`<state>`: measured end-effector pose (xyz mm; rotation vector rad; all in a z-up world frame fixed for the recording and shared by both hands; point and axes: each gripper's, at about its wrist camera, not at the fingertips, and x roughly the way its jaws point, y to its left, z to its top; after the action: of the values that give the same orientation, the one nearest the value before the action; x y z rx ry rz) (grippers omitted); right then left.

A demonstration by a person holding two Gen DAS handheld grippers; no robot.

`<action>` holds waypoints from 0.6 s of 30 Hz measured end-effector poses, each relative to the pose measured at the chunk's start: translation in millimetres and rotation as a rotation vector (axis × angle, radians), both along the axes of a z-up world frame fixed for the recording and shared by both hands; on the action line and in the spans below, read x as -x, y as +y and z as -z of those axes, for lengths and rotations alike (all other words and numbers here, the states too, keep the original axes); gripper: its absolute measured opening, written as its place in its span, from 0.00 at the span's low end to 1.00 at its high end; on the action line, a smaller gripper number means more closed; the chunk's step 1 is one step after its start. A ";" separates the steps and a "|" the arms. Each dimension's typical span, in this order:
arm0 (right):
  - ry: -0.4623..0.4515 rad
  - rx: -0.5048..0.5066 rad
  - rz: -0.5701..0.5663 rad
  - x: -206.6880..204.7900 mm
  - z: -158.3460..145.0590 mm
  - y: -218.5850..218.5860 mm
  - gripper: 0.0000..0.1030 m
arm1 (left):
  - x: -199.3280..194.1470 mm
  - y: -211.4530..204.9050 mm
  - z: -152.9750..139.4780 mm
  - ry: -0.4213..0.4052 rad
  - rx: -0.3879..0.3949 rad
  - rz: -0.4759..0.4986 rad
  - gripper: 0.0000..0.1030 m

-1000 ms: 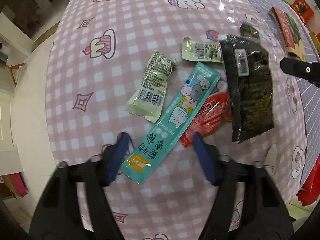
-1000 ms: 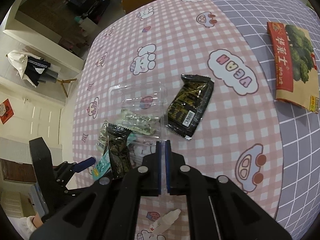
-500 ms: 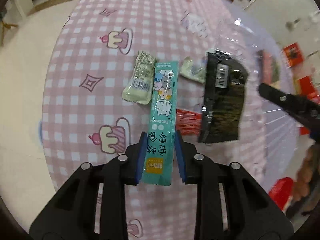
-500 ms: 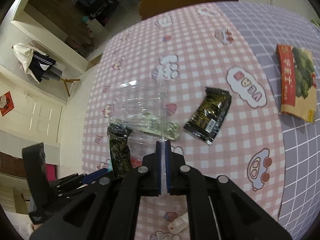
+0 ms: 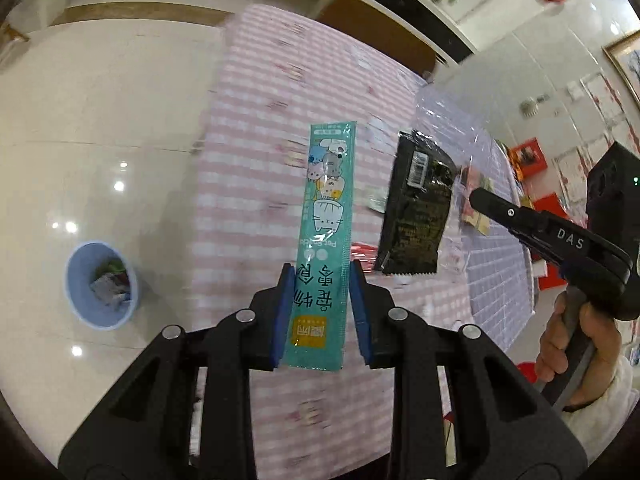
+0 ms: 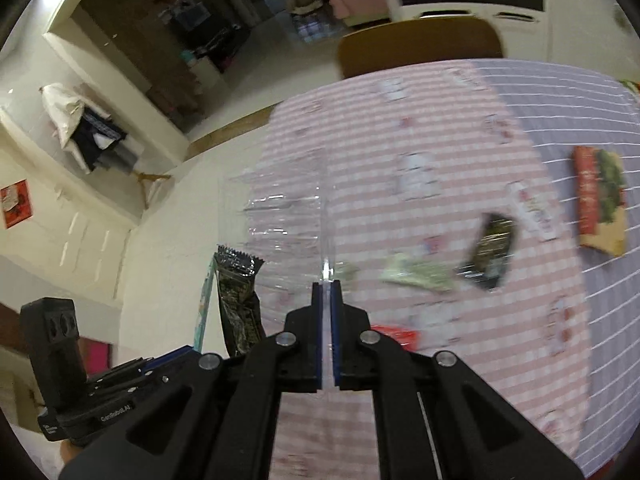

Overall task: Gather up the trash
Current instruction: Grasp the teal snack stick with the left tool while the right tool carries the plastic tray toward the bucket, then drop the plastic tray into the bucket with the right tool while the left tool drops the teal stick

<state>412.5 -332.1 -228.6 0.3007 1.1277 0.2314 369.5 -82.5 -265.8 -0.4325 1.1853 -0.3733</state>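
Note:
My left gripper (image 5: 319, 280) is shut on a long teal cat-print snack wrapper (image 5: 326, 216) and holds it upright above the table edge. My right gripper (image 6: 328, 292) is shut on a clear plastic bag (image 6: 280, 216) with a black wrapper (image 6: 238, 300) inside it; the bag also shows in the left wrist view (image 5: 448, 120), lifted off the table. On the pink checked tablecloth (image 6: 400, 120) lie a pale green wrapper (image 6: 416, 274), a second black wrapper (image 6: 490, 248) and a red wrapper (image 6: 394, 336).
A blue trash bin (image 5: 100, 284) with wrappers inside stands on the tiled floor left of the table. A red and green packet (image 6: 600, 196) lies on the purple grid cloth at the right. A wooden chair (image 6: 420, 46) stands at the table's far side.
My left gripper closed on the teal wrapper and lifted it off the table. My right gripper rose with the clear bag. Both views tilted up, and the bin came into view.

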 end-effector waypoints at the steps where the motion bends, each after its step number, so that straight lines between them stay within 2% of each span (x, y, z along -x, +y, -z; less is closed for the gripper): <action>1: 0.007 -0.010 -0.029 -0.3 2.2 23.4 0.04 | 4.4 20.0 0.6 0.001 -0.013 -0.027 0.26; 9: 0.105 -0.052 -0.267 2.1 43.3 195.5 0.04 | 59.1 169.4 26.7 0.073 -0.082 -0.294 0.26; 15: 0.188 0.008 -0.413 20.8 90.6 306.1 0.04 | 98.5 252.8 56.5 0.140 -0.108 -0.461 0.26; 18: 0.220 0.054 -0.460 30.2 111.6 345.4 0.04 | 108.4 277.3 62.6 0.158 -0.117 -0.508 0.26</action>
<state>382.3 13.3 -340.2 0.0136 1.4113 0.5837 261.1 194.8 -328.4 -0.6486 1.1951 0.1712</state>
